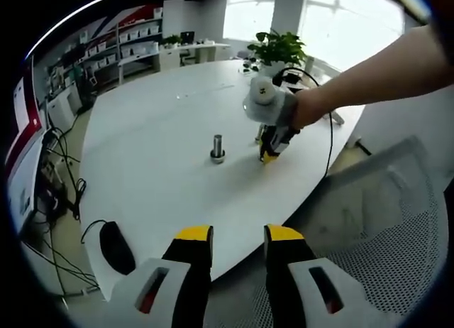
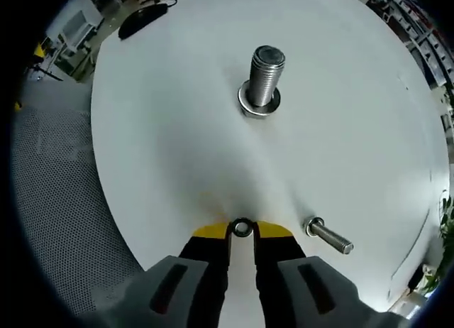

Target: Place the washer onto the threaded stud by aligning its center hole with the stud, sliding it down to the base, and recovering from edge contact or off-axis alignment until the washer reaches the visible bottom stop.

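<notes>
A threaded steel stud stands upright on the white round table, with a flat ring around its foot. The small washer is pinched between the yellow tips of my right gripper, low over the table and well short of the stud. In the left gripper view the stud sits mid-table. A hand holds the right gripper just to the right of it, tips down at the surface. My left gripper hovers off the table's near edge, open, nothing between its jaws.
A loose bolt lies on the table right of my right gripper's tips. A black mouse rests at the table edge. A mesh chair stands beside the table. A potted plant sits at the far side, with cables on the floor.
</notes>
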Motion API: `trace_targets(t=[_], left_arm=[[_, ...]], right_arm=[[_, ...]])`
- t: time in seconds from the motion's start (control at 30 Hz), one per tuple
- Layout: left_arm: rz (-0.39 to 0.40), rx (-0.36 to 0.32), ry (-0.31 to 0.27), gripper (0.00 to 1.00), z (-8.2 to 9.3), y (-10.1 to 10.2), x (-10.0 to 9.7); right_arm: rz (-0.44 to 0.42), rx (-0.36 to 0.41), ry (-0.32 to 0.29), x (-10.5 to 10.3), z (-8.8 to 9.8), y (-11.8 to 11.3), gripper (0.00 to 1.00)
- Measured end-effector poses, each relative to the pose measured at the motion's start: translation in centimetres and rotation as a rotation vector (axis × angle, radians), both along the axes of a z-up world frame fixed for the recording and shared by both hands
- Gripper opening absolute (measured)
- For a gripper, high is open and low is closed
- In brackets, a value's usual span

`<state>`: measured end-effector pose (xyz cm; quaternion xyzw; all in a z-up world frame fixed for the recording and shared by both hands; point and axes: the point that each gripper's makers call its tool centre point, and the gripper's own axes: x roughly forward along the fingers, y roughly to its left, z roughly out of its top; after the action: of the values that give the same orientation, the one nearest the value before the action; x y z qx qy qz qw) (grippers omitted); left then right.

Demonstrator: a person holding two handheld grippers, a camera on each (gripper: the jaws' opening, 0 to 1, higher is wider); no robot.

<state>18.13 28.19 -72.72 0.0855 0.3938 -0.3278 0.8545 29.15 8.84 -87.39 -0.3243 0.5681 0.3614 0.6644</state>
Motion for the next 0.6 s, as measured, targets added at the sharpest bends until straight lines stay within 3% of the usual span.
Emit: trace_targets(t=[0.23,0.5,0.6], left_arm=[[-0.013,-0.002,0.005,0.27,-0.06,-0.22,-0.19],[-0.015,-0.011,0.001,0.27,0.12,-0.29,-0.18],[-0.016,-0.015,-0.002,0.27,0.24,-0.36,-0.18]], right_arm=[[-0.026,0.068,-0.095,-0.45,0.18,-0.13,0.14],[-0.032,0.081,-0.120,-0.51,0.36,-0.06,0.14],[-0.071,0.103,-0.118,-0.49,0.49,-0.19,0.14]])
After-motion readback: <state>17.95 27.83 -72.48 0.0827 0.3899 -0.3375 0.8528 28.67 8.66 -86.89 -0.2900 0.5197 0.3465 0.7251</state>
